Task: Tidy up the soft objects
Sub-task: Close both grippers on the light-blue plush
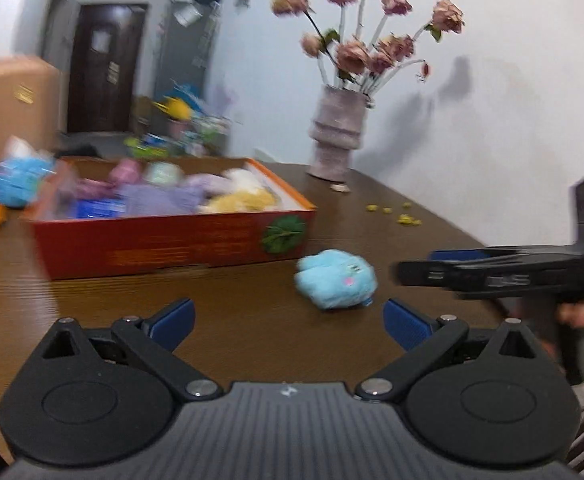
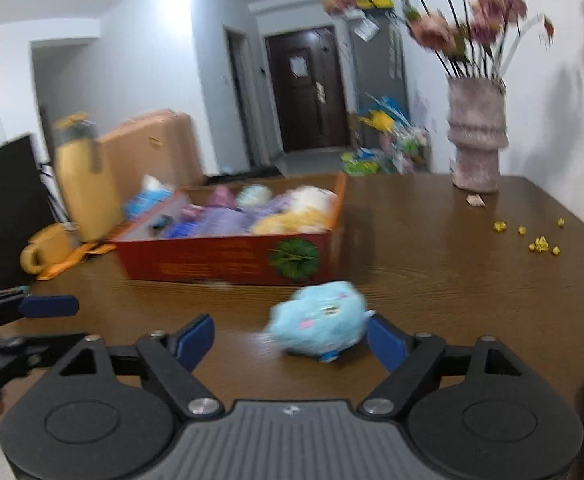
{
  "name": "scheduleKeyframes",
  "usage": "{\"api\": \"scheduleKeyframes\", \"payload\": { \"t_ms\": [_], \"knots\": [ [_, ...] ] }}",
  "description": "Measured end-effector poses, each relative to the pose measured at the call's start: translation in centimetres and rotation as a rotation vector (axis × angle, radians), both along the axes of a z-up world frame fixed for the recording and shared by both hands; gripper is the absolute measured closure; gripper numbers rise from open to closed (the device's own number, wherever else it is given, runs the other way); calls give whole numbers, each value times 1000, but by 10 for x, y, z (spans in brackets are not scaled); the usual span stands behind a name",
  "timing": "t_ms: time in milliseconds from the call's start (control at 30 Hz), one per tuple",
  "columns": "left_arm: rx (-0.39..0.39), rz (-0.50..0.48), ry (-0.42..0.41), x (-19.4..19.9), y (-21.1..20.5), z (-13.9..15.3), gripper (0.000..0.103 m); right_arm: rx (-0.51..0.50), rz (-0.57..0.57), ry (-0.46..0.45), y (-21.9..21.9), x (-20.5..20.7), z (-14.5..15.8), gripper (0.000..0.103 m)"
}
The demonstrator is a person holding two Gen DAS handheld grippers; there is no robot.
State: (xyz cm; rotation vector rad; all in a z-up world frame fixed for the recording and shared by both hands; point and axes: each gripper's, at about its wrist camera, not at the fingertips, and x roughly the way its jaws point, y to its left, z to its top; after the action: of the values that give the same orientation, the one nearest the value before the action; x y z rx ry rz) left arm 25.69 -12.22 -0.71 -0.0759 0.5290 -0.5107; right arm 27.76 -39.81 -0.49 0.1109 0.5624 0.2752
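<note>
The brown bench [image 2: 432,264] runs wide and mostly bare to the right, out to a vase of dried flowers [image 2: 476,136] by the wall, with a few yellow crumbs [image 2: 540,243] scattered well clear of the work. On its left half stands the red box [image 2: 227,264], open-topped and already crowded with plush toys [image 2: 287,212] in purple, yellow and white. It is presumably where the loose one belongs.

That loose one, the blue plush [image 2: 318,320], lies on the bench just in front of the box's near right corner, apart from the box wall. It is a squat lump, slightly longer across than deep, so its long axis runs roughly crosswise to both pairs of tongs.

The right tongs [image 2: 289,338] are the nearer: the plush sits at their open mouth, toward the right-hand pad [image 2: 386,342] and possibly brushing it (blur makes contact hard to call), with clear space to the left pad. They stand fairly wide and hold nothing.

The left tongs [image 1: 289,324] gape wide and empty, the plush ahead and to their right, beyond the tips.

I judge a short push forward and a shade rightward would centre the plush for the right tongs. The box wall ahead leaves room, and the lift path to the box is open.
</note>
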Motion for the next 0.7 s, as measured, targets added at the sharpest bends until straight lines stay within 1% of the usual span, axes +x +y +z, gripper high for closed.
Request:
{"api": "scheduleKeyframes", "payload": {
  "t_ms": [33,67,100,167,200,233,267,300,333,367,467,500,600,633,700],
  "knots": [
    [1,1,28,15,-8,-5,5,-1,-21,18,-4,17,-5,29],
    [-4,-13,61,32,-16,-11,11,5,-34,35,-9,34,-10,30],
    [-16,-33,89,46,-23,-16,14,13,-36,45,-12,48,-13,33],
    [-58,-57,162,74,-35,-26,28,47,-49,68,-22,77,-23,37],
    [-83,-60,193,83,-38,-30,30,71,-56,95,-25,89,-29,46],
    [-110,-75,224,93,-40,-35,31,94,-57,126,-28,99,-35,61],
    [-130,-83,266,102,-41,-41,37,125,-58,158,-30,106,-41,66],
    [-134,-75,309,108,-41,-46,42,180,-51,173,-32,108,-47,68],
    [-141,-69,348,111,-38,-52,47,226,-43,175,-33,105,-51,69],
    [-167,-77,342,109,-33,-55,50,260,-36,188,-32,101,-54,69],
    [-186,-122,352,97,-13,-55,58,298,-79,175,-15,73,-60,69],
    [-191,-130,350,90,-5,-54,59,310,-82,171,-9,64,-61,69],
    [-170,-114,341,68,12,-51,62,387,-87,179,7,41,-65,69],
    [-160,-97,332,62,16,-51,62,399,-93,180,11,35,-66,67],
    [-147,-69,301,49,25,-47,62,398,-63,181,19,27,-65,66]
  ]
}}
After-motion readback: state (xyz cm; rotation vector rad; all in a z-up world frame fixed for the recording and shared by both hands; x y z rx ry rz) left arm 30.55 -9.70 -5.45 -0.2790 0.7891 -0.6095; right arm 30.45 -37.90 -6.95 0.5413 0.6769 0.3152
